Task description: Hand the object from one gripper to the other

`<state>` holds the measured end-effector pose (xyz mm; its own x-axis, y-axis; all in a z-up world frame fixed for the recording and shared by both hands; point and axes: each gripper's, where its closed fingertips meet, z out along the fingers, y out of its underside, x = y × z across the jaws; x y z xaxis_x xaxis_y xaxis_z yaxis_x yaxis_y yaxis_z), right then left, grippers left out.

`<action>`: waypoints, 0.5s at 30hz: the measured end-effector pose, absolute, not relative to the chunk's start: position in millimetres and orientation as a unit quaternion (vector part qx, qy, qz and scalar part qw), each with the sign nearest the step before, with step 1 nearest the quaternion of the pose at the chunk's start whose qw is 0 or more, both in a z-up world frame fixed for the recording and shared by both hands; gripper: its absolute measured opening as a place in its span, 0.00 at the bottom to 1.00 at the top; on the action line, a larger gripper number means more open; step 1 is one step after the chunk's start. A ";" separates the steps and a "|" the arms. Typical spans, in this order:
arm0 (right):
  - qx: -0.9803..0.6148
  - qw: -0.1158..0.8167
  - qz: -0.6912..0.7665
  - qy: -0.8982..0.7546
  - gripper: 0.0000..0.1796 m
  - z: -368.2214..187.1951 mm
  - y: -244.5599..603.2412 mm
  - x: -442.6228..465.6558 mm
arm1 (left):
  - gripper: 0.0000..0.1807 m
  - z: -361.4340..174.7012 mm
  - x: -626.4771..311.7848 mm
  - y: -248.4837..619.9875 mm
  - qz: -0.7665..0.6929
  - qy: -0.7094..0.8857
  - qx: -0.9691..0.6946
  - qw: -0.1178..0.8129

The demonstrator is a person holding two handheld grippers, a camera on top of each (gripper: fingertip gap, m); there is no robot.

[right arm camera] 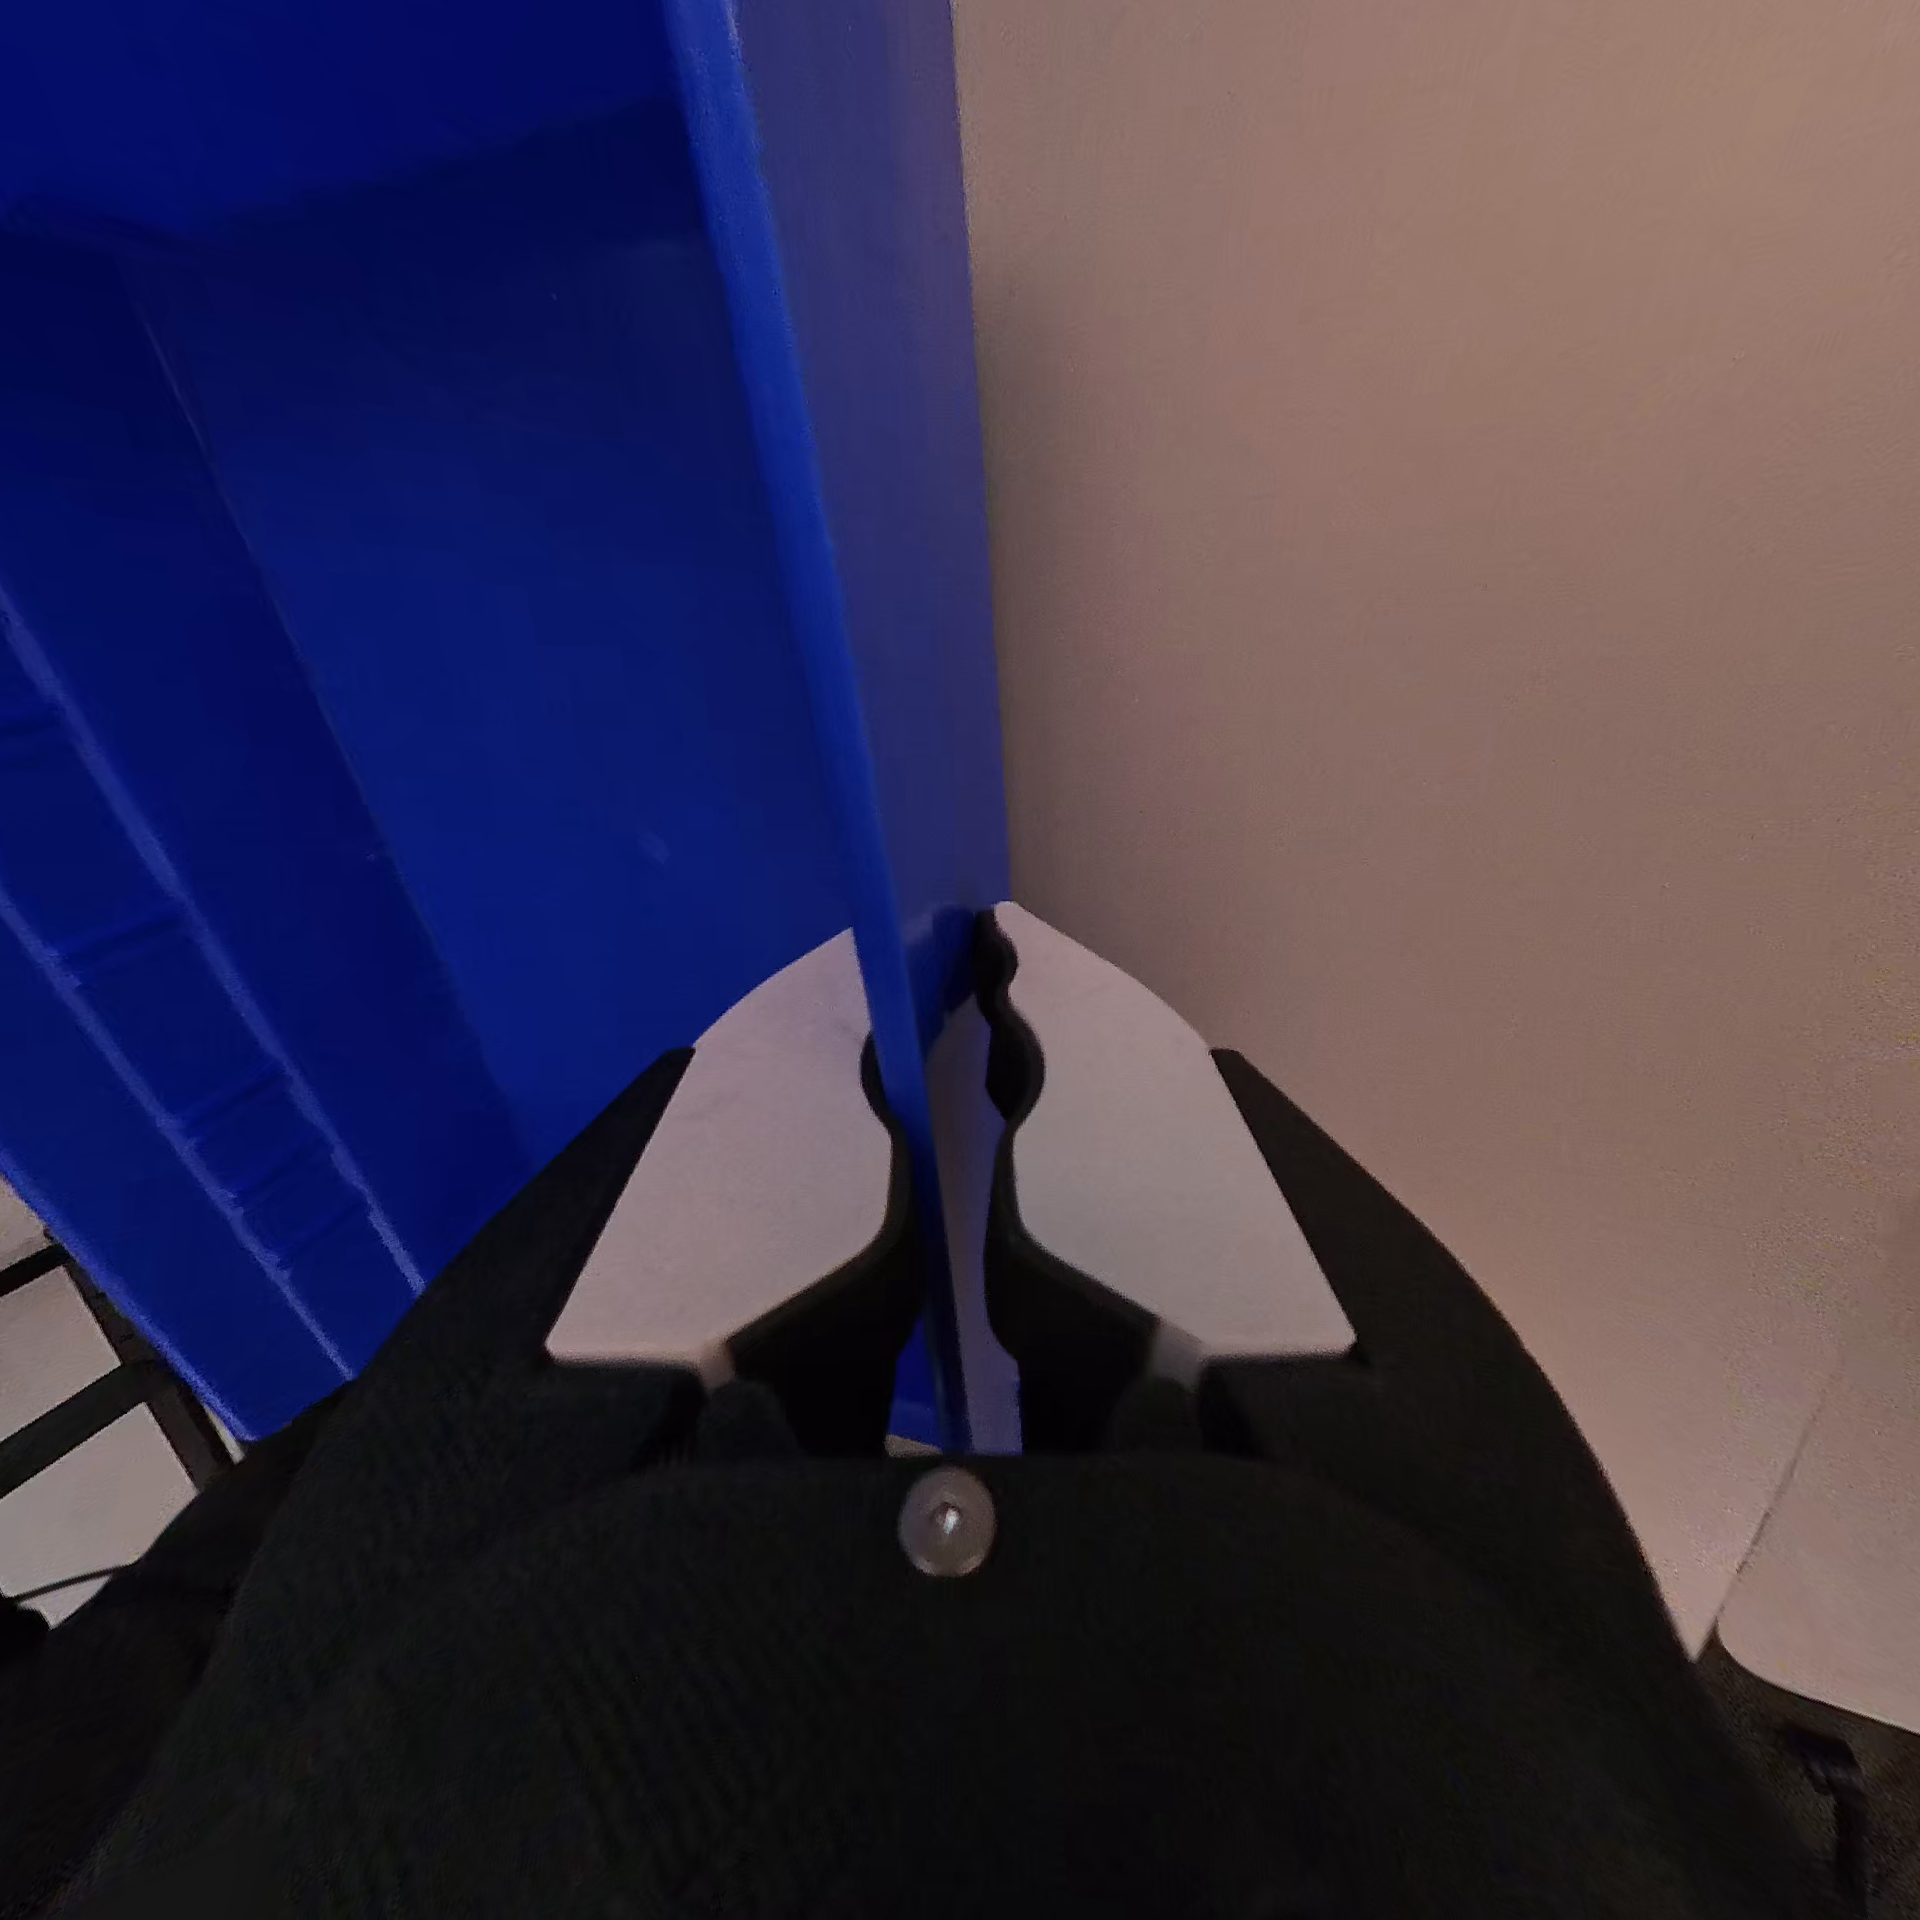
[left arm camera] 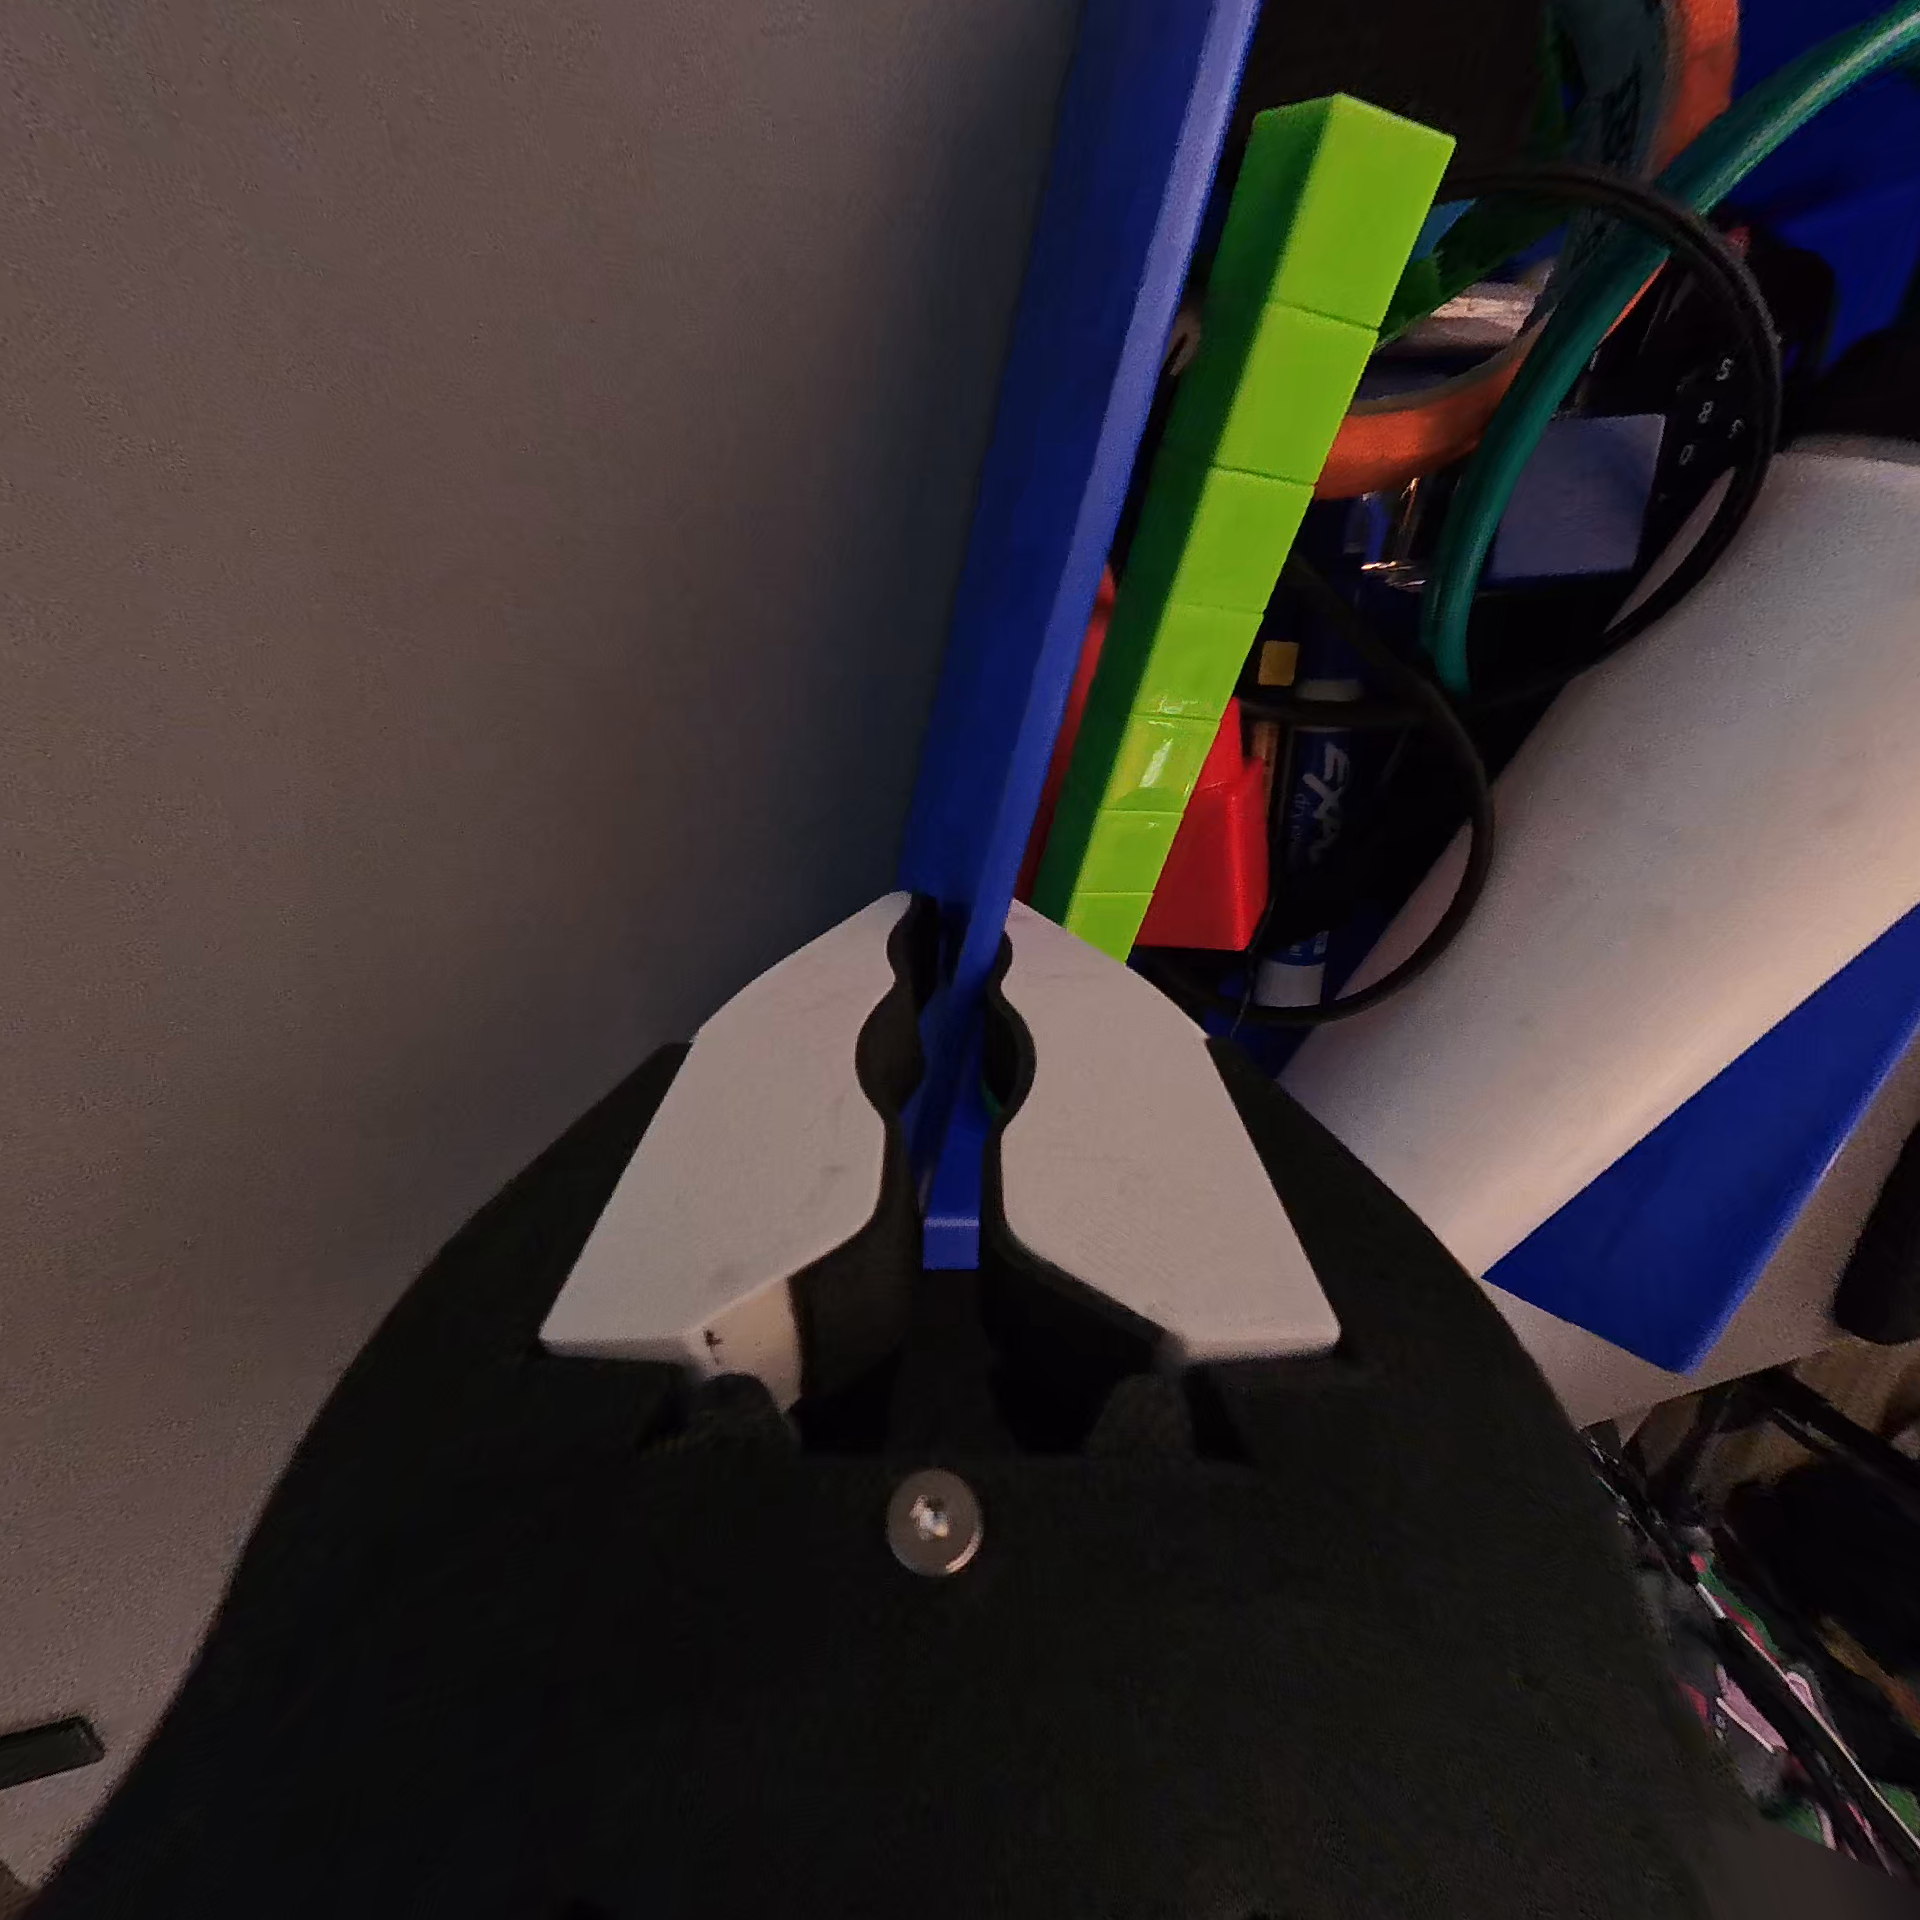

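Tools [left arm camera: 951, 935] [right arm camera: 951, 925] both apparently clamped on blue bin [right arm camera: 468, 623] walls

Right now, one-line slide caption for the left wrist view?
Left gripper clamps the blue bin's rim; a green block bar leans among cables inside.

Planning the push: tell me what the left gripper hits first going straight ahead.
The left gripper is already clamped on the blue plastic bin wall; straight ahead it just runs along that wall. The segmented lime-green bar lies alongside, depth unclear.

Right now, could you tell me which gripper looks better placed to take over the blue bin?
Hard to call: the left gripper and right gripper each clamp a wall of the blue bin, so either might release.
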<state>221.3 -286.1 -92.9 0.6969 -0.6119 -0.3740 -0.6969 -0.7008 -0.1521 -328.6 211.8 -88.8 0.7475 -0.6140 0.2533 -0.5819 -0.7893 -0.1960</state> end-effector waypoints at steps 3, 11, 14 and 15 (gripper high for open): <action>-0.912 0.137 0.147 0.357 0.06 -97.1 -272.5 217.6 | 0.03 -88.6 -338.4 215.7 -0.153 0.313 -0.936 0.055; -0.909 0.142 0.160 0.359 0.05 -106.5 -241.4 212.4 | 0.04 -88.2 -356.2 222.3 -0.177 0.280 -0.941 0.064; -0.906 0.148 0.163 0.361 0.05 -109.4 -231.2 212.6 | 0.04 -88.2 -363.8 225.7 -0.181 0.269 -0.943 0.070; -0.905 0.150 0.163 0.363 0.05 -110.2 -227.7 213.2 | 0.04 -88.2 -366.5 226.9 -0.183 0.265 -0.944 0.072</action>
